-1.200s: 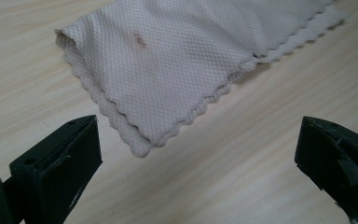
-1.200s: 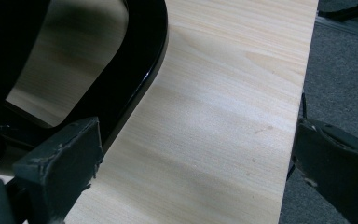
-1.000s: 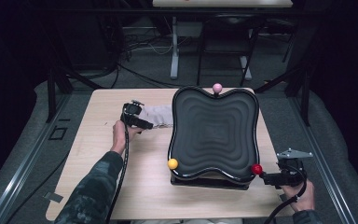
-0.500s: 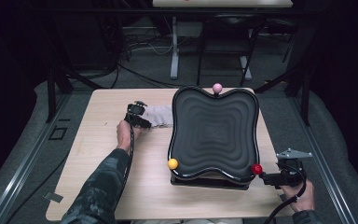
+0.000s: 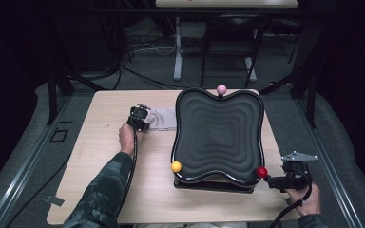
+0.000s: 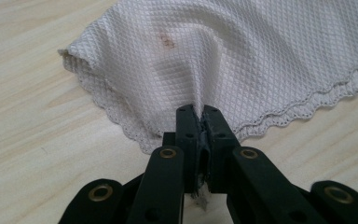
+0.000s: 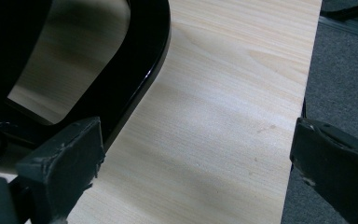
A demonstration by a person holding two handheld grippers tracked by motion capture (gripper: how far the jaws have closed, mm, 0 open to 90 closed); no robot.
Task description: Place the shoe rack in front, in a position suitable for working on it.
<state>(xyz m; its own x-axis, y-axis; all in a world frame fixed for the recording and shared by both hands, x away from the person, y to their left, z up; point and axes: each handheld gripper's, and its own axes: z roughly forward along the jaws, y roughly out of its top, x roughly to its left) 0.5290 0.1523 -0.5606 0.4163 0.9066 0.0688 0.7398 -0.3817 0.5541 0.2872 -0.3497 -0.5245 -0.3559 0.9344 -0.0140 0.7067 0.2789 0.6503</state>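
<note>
1. The left claw (image 5: pixel 142 119) has slid forward toward the big black tray (image 5: pixel 218 137) since a second ago.
2. It is pinched shut on the white cloth (image 6: pixel 223 60), which spreads out ahead of it, so lifting looks next.
3. The right claw (image 5: pixel 276 182) waits wide open, just beside the tray's near corner.

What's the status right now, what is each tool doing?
Left tool shut on white cloth, pinching its edge. Right tool open, holding nothing, beside black tray. Tray sits just right of the cloth.
</note>
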